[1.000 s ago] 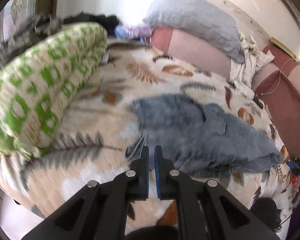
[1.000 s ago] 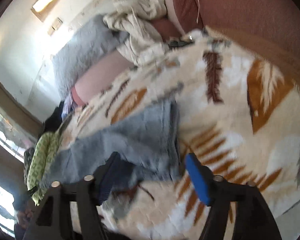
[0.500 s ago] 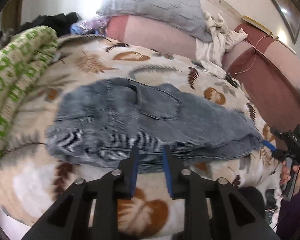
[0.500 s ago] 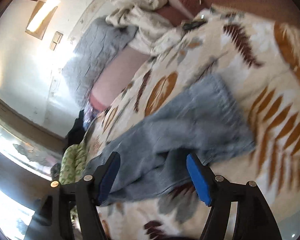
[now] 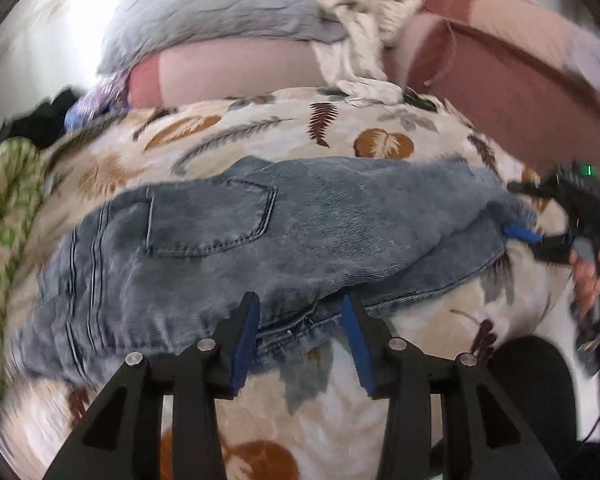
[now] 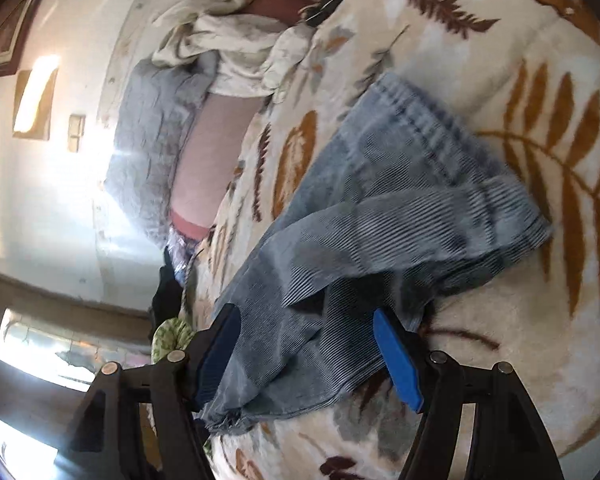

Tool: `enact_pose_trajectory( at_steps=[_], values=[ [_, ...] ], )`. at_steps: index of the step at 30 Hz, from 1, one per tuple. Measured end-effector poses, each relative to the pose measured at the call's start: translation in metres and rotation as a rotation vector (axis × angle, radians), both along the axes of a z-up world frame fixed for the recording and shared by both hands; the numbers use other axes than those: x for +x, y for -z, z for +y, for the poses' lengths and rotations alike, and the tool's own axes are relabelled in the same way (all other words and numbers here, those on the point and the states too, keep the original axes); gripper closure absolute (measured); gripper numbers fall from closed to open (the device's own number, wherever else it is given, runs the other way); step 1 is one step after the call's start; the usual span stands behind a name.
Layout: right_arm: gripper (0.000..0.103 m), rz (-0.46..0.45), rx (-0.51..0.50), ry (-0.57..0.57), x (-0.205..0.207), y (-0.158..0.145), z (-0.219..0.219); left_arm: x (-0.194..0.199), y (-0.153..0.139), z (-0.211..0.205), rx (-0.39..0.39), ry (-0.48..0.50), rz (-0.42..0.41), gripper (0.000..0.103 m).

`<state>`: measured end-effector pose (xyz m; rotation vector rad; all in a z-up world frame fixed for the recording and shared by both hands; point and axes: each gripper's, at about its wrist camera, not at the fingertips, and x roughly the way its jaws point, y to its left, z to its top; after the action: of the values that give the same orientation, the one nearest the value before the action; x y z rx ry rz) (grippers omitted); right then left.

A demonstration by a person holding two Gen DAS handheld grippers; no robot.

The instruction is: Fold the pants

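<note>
fleecy leaf-print blanket carries rumpled denim pants; left claw just parted, right claw gapes, both gripping nothing.

left gripper jaws just opened, now nearer jeans edge

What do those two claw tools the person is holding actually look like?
Both are black plastic. The left gripper and the right gripper each have two angular, triangular-framed fingers with silver rivets and flat blue pads on the inner faces. Seen from the left wrist camera, the right gripper carries a small green light and thin dark cables.
</note>
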<state>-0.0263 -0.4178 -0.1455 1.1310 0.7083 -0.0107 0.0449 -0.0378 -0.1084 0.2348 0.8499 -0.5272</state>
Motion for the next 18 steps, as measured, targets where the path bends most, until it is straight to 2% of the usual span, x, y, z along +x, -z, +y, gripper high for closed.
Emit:
enact_pose_trajectory(
  at_steps=[4, 8, 10, 12, 13, 14, 15, 18],
  values=[
    [0.031, -0.011, 0.014, 0.034, 0.005, 0.001, -0.01, 0.002, 0.004, -0.007, 0.102, 0.03, -0.077, 0.059],
    [0.033, -0.019, -0.004, 0.037, 0.015, -0.002, -0.009, 0.01, 0.009, -0.002, 0.136, 0.033, -0.105, 0.059],
    [0.041, -0.005, 0.003, 0.045, 0.022, 0.002, -0.008, 0.019, 0.014, -0.003, 0.151, 0.019, -0.093, 0.059],
    [0.063, 0.004, 0.015, 0.043, 0.029, 0.008, -0.006, 0.024, 0.018, -0.003, 0.158, 0.016, -0.086, 0.059],
    [0.069, 0.008, 0.001, 0.05, 0.03, 0.009, -0.005, 0.025, 0.02, -0.002, 0.16, 0.018, -0.094, 0.062],
    [0.08, 0.011, -0.021, 0.055, 0.03, 0.009, -0.004, 0.024, 0.021, -0.002, 0.159, 0.023, -0.099, 0.075],
    [0.088, 0.01, -0.052, 0.058, 0.03, 0.008, -0.003, 0.024, 0.023, 0.0, 0.16, 0.034, -0.098, 0.082],
    [0.094, -0.007, -0.1, 0.074, 0.024, 0.001, -0.003, 0.027, 0.027, 0.006, 0.141, 0.049, -0.077, 0.092]
  ],
)
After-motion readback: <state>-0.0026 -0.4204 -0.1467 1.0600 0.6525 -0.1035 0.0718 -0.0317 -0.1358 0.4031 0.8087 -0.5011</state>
